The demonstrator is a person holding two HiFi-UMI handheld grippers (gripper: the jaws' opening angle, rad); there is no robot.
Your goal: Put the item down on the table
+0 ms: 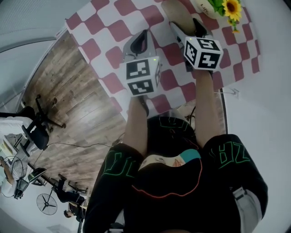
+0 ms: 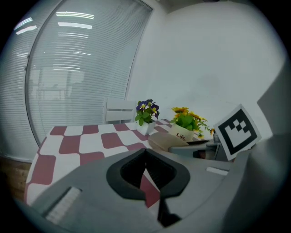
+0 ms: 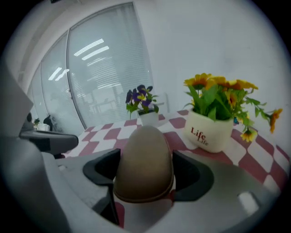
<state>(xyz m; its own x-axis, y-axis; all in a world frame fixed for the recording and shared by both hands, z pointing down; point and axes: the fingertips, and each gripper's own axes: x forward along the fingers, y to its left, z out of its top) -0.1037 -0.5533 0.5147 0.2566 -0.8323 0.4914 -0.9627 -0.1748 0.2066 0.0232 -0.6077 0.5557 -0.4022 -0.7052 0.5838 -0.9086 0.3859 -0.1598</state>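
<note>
A tan egg-shaped item (image 3: 144,166) sits between the dark pads of my right gripper (image 3: 145,172), which is shut on it. In the head view this item (image 1: 175,11) shows at the top, over the red-and-white checked table (image 1: 113,32), with the right gripper (image 1: 184,27) behind it. From the left gripper view the item (image 2: 164,139) looks low over the cloth; contact with the table cannot be told. My left gripper (image 2: 145,176) is shut with nothing in it, and in the head view the left gripper (image 1: 138,43) hovers over the table's near part.
A white pot of yellow flowers (image 3: 211,129) stands just right of the held item. A smaller pot of purple flowers (image 3: 145,113) stands farther back. The table's left edge drops to a wooden floor (image 1: 68,95). A white chair back (image 2: 118,111) shows behind the table.
</note>
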